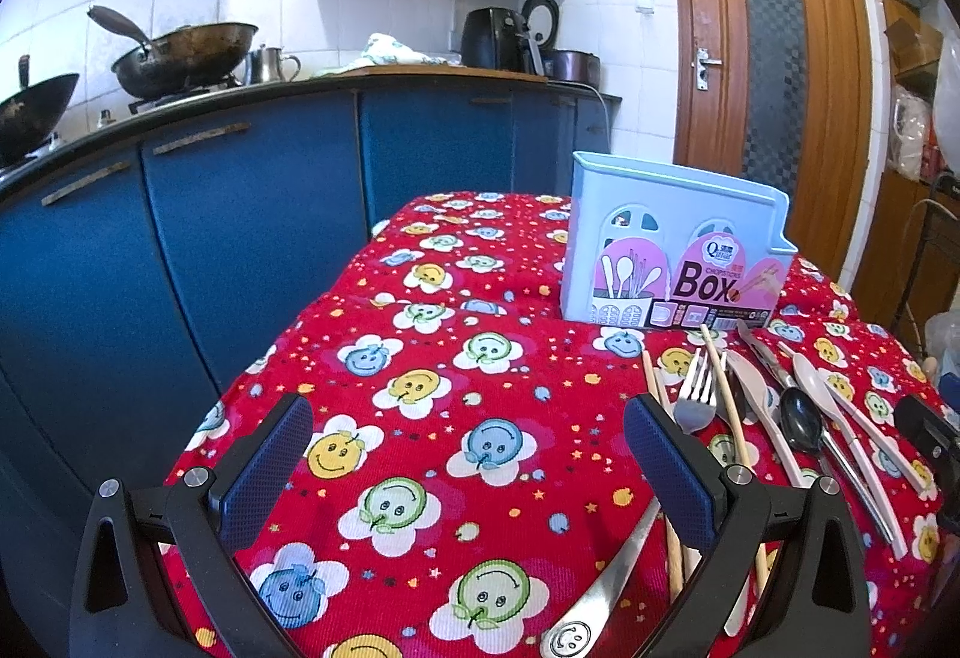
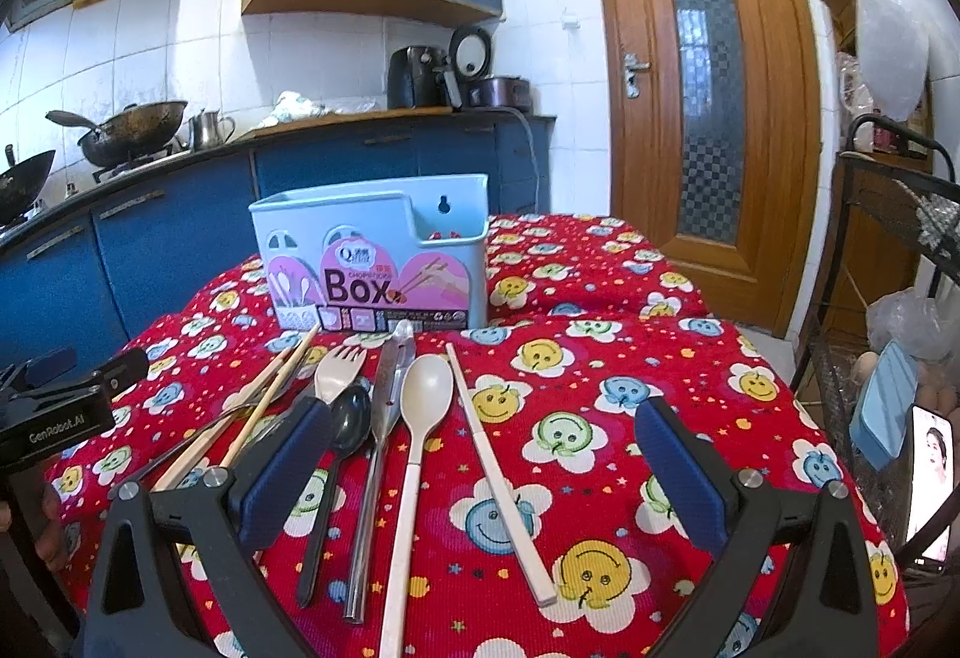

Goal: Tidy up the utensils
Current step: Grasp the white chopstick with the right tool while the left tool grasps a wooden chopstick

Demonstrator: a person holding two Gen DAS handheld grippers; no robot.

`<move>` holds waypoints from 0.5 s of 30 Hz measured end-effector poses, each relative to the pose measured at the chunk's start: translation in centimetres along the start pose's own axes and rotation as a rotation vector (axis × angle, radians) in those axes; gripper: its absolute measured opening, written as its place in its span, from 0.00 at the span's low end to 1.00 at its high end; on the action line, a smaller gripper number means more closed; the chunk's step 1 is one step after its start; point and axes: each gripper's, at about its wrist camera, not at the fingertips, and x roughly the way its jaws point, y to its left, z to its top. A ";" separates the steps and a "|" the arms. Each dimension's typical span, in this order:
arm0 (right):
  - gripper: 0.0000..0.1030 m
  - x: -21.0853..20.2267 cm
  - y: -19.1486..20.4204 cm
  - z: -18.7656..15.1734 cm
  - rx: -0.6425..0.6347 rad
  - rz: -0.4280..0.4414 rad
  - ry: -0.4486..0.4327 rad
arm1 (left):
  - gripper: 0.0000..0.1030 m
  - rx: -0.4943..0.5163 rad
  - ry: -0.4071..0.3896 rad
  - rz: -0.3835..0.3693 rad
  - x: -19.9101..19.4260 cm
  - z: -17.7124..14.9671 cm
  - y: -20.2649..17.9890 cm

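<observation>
A pale blue utensil box (image 2: 369, 253) stands upright toward the far side of the desk (image 2: 600, 358), which is covered by a red cloth printed with smiley flowers. The box carries a pink label reading "Box". Its right-hand compartment has a lower front wall, and something red shows just over that rim; what it is I cannot tell. The taller left section hides its inside from both views.

The utensils all lie loose on the cloth in front of the box, none of them in it. From the right wrist view, fanned out from about 10 o'clock to 1 o'clock of the right hand-held gripper (image 2: 489, 469): a pair of wooden chopsticks (image 2: 270, 394), a cream fork (image 2: 336, 367), a black spoon (image 2: 348, 421), a metal peeler-like tool (image 2: 384, 406), a cream spoon (image 2: 420, 412) and a single cream chopstick (image 2: 498, 472).

The right hand-held gripper is spread wide and grips nothing; its left finger (image 2: 288, 469) sits over the black spoon's handle, though contact is unclear, and the cream spoon and single chopstick lie between the two fingers.

The left hand-held gripper (image 1: 468, 463) is likewise released and wide apart, holding nothing, above bare cloth. Its right finger (image 1: 666, 469) hangs just beside the wooden chopsticks, at the left edge of the utensil pile, with the box at about 1 o'clock.
</observation>
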 end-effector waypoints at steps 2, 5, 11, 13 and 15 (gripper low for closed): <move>1.00 0.2 0.0 0.6 -0.008 0.015 0.028 | 1.00 0.006 0.014 -0.014 -0.1 0.3 -0.1; 1.00 -0.1 0.0 1.4 -0.042 0.010 0.060 | 1.00 0.037 0.026 -0.029 -0.4 0.8 -0.5; 1.00 0.3 -0.9 2.8 -0.066 0.031 0.150 | 1.00 0.089 0.096 -0.069 -0.2 1.6 -1.2; 1.00 0.7 -1.2 3.0 -0.072 0.034 0.176 | 1.00 0.091 0.116 -0.078 0.0 1.7 -1.3; 0.99 1.0 -1.3 3.2 -0.080 0.034 0.201 | 1.00 0.089 0.138 -0.086 0.3 1.8 -1.3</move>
